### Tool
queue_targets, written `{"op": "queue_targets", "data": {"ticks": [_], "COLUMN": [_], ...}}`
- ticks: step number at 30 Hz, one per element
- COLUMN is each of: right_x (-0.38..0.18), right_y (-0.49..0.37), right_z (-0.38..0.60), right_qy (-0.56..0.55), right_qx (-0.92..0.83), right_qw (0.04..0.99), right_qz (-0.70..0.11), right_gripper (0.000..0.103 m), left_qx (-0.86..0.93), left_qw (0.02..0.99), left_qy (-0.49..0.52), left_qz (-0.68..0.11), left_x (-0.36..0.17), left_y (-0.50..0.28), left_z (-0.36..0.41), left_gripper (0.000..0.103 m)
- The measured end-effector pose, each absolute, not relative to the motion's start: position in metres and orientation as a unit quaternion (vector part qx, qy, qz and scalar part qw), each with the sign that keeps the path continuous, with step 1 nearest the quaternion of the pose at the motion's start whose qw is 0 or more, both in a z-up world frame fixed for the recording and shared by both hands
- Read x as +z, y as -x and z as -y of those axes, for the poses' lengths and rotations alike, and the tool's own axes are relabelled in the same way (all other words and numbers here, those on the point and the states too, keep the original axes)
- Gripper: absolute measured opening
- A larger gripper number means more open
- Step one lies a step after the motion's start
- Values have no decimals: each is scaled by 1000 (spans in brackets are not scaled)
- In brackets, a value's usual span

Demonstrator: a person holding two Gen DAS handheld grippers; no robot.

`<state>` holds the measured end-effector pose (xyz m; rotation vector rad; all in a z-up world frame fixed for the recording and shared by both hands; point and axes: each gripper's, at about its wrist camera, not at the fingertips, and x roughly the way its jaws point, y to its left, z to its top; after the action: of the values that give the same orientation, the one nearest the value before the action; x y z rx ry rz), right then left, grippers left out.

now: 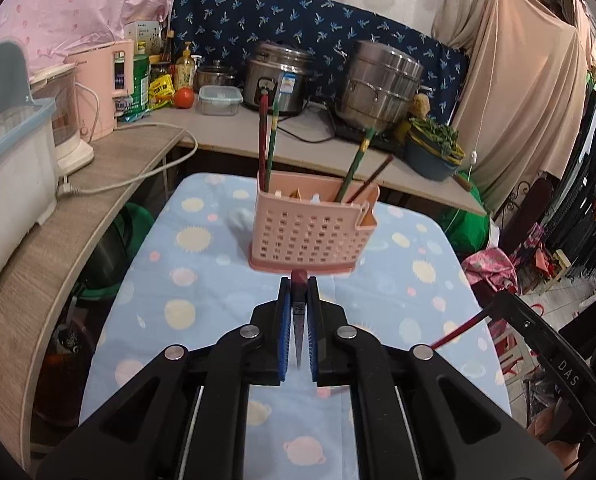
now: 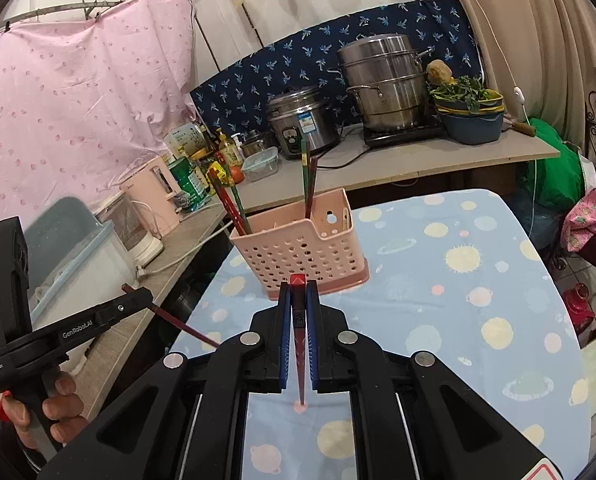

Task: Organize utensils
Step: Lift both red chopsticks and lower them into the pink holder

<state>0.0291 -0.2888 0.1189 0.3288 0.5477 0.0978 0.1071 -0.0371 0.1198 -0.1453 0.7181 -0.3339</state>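
The desk, under a blue spotted cloth, carries the pink holder at about 12 o'clock from both cameras, well clear of the desk's edges. Four chopsticks already stand in the holder: two upright at its 10 o'clock corner, two leaning toward 1 o'clock.

The left tongs are closed on a dark red chopstick, gripped near its thick end, so the long thin part hangs down toward the cloth. The right tongs are closed on a red chopstick in the same way, its tip low over the cloth at 6 o'clock. Both are held off the desk, short of the holder.

Risks, as I judge them:

- Each stick is pinched at one end with most of its length free. A quick swing could make it pivot between the pads, and the tip would then miss the holder's mouth.
- The holder is light plastic, with tall sticks inside. A tip catching the rim or a side hole could push it along the cloth or tip it over.
- The leaning sticks at 1 o'clock crowd that side; a new stick coming in there could knock them out.
- In the right view the left tongs sit at 8 o'clock, near the right ones. Two sticks aimed at one opening together could cross and jam; going in one at a time seems safer.
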Motion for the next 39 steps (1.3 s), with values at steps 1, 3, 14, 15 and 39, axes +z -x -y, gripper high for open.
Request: {"op": "queue_targets", "data": {"ticks": [1, 3, 14, 15, 39], "right_x": [123, 133, 196, 202, 166], "right_y": [-34, -45, -110, -116, -231], "right_z": [289, 292, 301, 302, 305], "right_qy": [-162, -166, -188, -189, -189], "right_qx": [50, 54, 59, 60, 35], "right_qw": [949, 951, 964, 965, 958], "right_qz": [-264, -253, -181, -174, -212], "right_gripper": [7, 7, 7, 7, 7], "left_qx": [-164, -165, -157, -156, -121], "left_qw": [922, 925, 948, 950, 954], "left_qy": [74, 79, 108, 110, 100], "left_qz": [-344, -333, -254, -246, -254], "left_x": [126, 137, 214, 221, 194], "left_y": [-112, -119, -176, -181, -269], "left_z": [37, 34, 29, 29, 42], "left_gripper": [7, 7, 7, 7, 7]}}
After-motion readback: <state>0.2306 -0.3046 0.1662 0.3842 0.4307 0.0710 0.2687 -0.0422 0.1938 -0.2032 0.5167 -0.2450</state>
